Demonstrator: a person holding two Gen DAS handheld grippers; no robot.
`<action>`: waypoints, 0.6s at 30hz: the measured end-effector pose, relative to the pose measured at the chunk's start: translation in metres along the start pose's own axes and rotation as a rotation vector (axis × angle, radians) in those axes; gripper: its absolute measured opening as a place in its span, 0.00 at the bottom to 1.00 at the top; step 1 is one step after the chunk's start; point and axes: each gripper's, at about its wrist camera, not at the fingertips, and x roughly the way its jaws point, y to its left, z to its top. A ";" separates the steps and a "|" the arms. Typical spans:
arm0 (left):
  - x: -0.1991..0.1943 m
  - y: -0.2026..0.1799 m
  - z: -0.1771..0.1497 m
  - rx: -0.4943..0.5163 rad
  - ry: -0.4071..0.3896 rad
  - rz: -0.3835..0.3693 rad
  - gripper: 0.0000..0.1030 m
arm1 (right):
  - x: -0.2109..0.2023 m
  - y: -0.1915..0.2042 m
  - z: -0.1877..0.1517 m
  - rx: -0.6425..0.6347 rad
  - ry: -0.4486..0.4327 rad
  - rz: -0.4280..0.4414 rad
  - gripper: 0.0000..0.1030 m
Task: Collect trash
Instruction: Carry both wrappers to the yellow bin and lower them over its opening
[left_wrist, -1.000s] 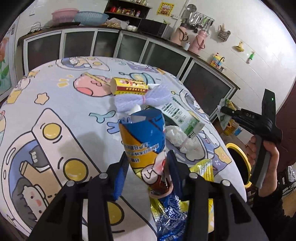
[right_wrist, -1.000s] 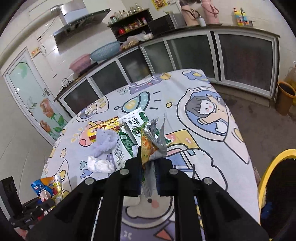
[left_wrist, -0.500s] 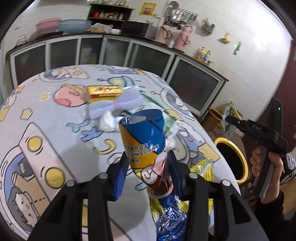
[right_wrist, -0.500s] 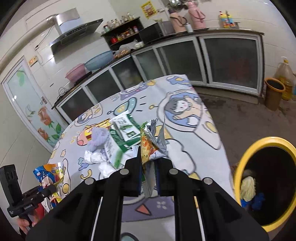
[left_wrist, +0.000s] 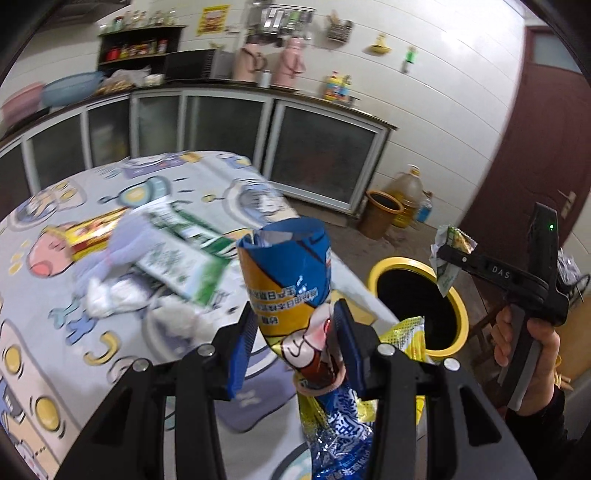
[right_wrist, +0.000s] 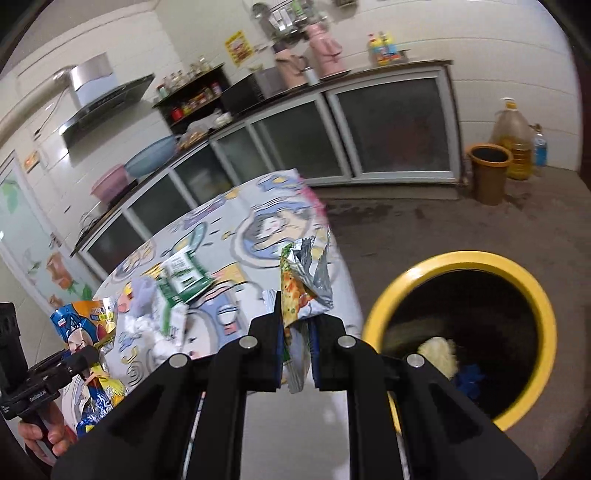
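Observation:
My left gripper (left_wrist: 295, 341) is shut on a blue and yellow snack bag (left_wrist: 286, 266) that stands up between its blue pads, with more crumpled wrappers (left_wrist: 340, 424) hanging below. My right gripper (right_wrist: 297, 332) is shut on a torn foil wrapper (right_wrist: 304, 280), held beside the rim of the yellow trash bin (right_wrist: 539, 295). In the left wrist view the right gripper (left_wrist: 443, 258) hangs over the bin (left_wrist: 388, 267) with its wrapper (left_wrist: 452, 254). The right wrist view catches the left gripper (right_wrist: 85, 354) and its bag (right_wrist: 83, 325) at the left edge.
On the cartoon tablecloth (left_wrist: 48, 332) lie a green and white carton (left_wrist: 173, 254), a yellow box (left_wrist: 96, 232), a lilac cloth (left_wrist: 114, 247) and white tissues (left_wrist: 118, 295). A brown bucket (right_wrist: 489, 173) and oil jug (right_wrist: 515, 144) stand by the cabinets. Trash lies inside the bin.
Both grippers have swung away from the table's middle toward the yellow bin, each keeping its wrapper. The bin now fills the right of the right wrist view.

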 end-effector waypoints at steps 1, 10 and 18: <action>0.004 -0.007 0.002 0.012 0.002 -0.008 0.39 | -0.004 -0.007 0.000 0.006 -0.004 -0.007 0.11; 0.052 -0.080 0.020 0.126 0.029 -0.076 0.39 | -0.027 -0.074 -0.008 0.094 -0.043 -0.112 0.11; 0.103 -0.136 0.036 0.189 0.051 -0.150 0.39 | -0.033 -0.114 -0.017 0.130 -0.052 -0.214 0.11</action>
